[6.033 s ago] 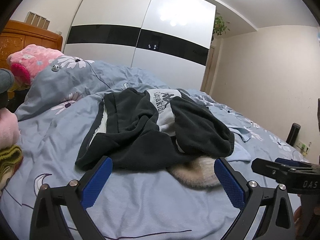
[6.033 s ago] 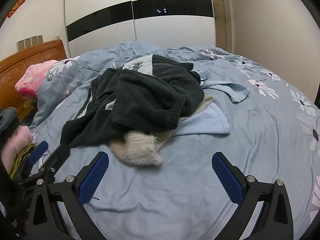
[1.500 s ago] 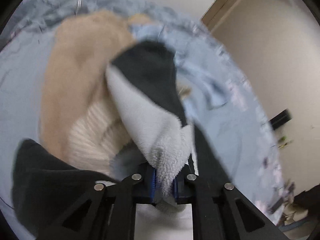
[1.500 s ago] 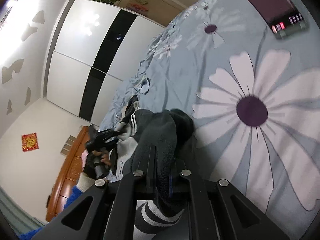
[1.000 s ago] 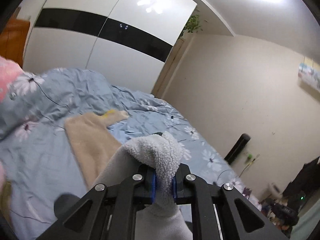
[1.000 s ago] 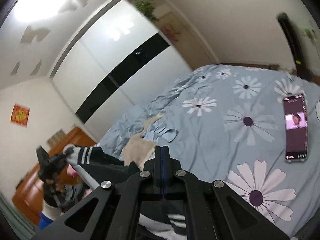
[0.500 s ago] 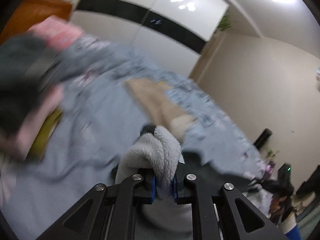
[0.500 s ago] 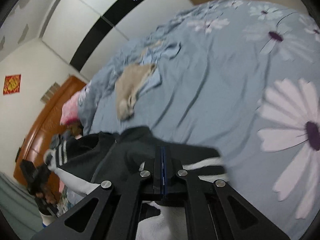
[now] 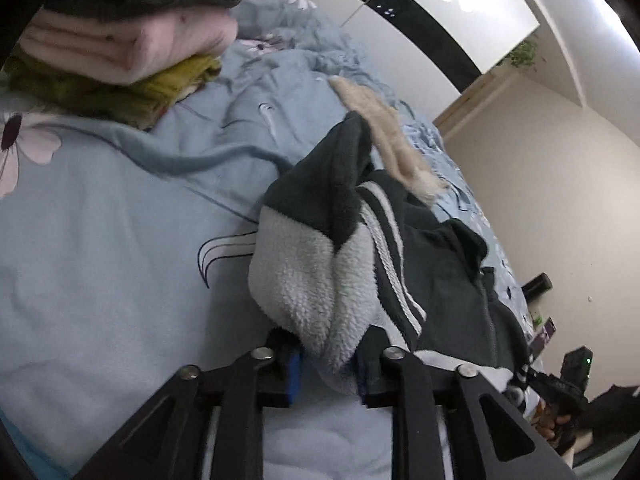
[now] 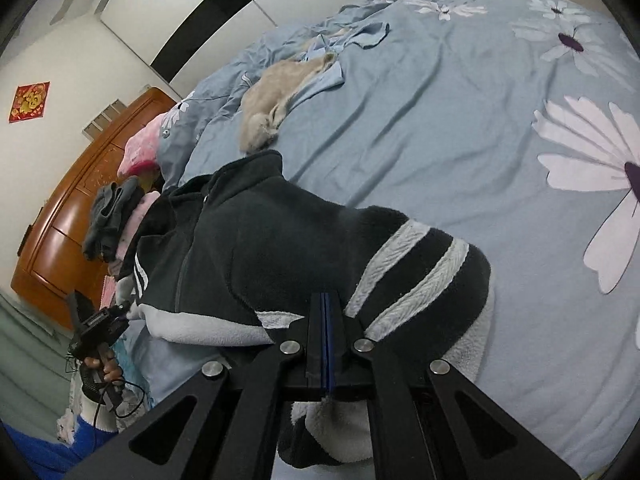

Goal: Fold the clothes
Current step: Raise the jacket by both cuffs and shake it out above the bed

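fleece of the dark striped jacket (image 9: 420, 264), spread on the blue floral bed (image 9: 100, 240), is seen between the left gripper (image 9: 326, 364) fingers, just eased apart, while the right gripper (image 10: 325, 344) is clenched on its striped sleeve.

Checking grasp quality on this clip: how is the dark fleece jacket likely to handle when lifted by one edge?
Probably floppy: the dark fleece jacket slumps in soft folds on the bed. Its thick pile likely grips well; a fluffy cuff sits between the left gripper fingers, which have just been opening. Likely bulky yet light, so lifted by one edge it would sag.
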Tool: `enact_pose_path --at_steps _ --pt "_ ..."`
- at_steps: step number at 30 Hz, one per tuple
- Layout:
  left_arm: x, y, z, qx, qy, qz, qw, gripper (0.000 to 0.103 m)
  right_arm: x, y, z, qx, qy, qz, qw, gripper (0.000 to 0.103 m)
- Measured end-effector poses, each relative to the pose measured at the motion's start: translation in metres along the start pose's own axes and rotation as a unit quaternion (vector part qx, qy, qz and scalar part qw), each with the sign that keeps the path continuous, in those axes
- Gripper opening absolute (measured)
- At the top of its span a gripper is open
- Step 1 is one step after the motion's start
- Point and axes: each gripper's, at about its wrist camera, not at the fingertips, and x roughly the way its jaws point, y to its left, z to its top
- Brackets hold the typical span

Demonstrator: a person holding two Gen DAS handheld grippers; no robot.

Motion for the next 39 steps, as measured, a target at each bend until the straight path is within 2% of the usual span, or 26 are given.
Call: enact_pose_path --at_steps 3,5,7,8,9,10,12,14,15,19,21,23,27,32,36,38,39 --pt "-0.018 -0.008 0.003 0.028 -0.01 0.005 0.9995 0.04 -0.01 0.004 0.007 -0.009 -0.01 -0.007 1.0 0.001" --pt "-0.031 -0.015 0.008 0.051 -0.02 0.013 0.9984 0.043 -0.017 0.004 0.011 -0.013 -0.017 -0.014 1.0 0.001" --pt "-0.042 -0.028 0.02 0.085 -0.032 0.015 0.9958 0.047 -0.023 0.004 0.018 -0.017 -0.023 -0.021 0.999 0.007" --pt "-0.043 -0.038 0.029 0.108 -0.034 0.011 0.9935 0.049 -0.024 0.003 0.023 -0.019 -0.024 -0.027 0.999 0.015" --pt "-0.038 -0.049 0.037 0.131 -0.031 0.007 0.9908 0.056 -0.025 0.004 0.028 -0.023 -0.023 -0.036 0.999 0.025" --pt "-0.03 -0.061 0.046 0.156 -0.026 0.002 0.9874 0.06 -0.023 0.005 0.036 -0.028 -0.022 -0.043 0.998 0.029" --pt "-0.011 -0.083 0.064 0.202 -0.01 -0.007 0.9793 0.064 -0.016 0.008 0.052 -0.04 -0.016 -0.043 0.998 0.051" --pt "0.023 -0.097 0.079 0.235 0.019 -0.015 0.9717 0.066 -0.003 0.009 0.066 -0.047 -0.004 -0.043 0.998 0.057" --pt "0.04 -0.101 0.088 0.245 0.035 -0.015 0.9689 0.066 0.007 0.009 0.074 -0.052 0.006 -0.05 0.997 0.058" --pt "0.104 -0.089 0.118 0.22 0.107 -0.016 0.9694 0.066 0.032 -0.004 0.09 -0.062 0.042 -0.076 0.994 0.06" --pt "0.129 -0.082 0.126 0.206 0.137 -0.011 0.9687 0.066 0.043 -0.017 0.096 -0.043 0.064 -0.065 0.995 0.061" --pt "0.144 -0.077 0.125 0.206 0.174 -0.007 0.9631 0.066 0.052 -0.026 0.096 -0.029 0.091 -0.048 0.994 0.063" --pt "0.15 -0.067 0.114 0.208 0.223 -0.03 0.9521 0.066 0.058 -0.031 0.082 -0.028 0.128 -0.01 0.991 0.064" --pt "0.136 -0.061 0.098 0.244 0.245 -0.029 0.938 0.066 0.037 -0.025 0.059 -0.04 0.122 0.036 0.991 0.064" --pt "0.119 -0.07 0.092 0.27 0.222 -0.036 0.9364 0.064 0.02 -0.014 0.046 -0.057 0.096 0.058 0.992 0.057" --pt "0.113 -0.076 0.091 0.274 0.208 -0.036 0.9382 0.055 0.018 -0.007 0.043 -0.068 0.088 0.053 0.992 0.051" --pt "0.11 -0.079 0.09 0.277 0.201 -0.035 0.939 0.042 0.019 -0.003 0.041 -0.072 0.087 0.046 0.993 0.046"
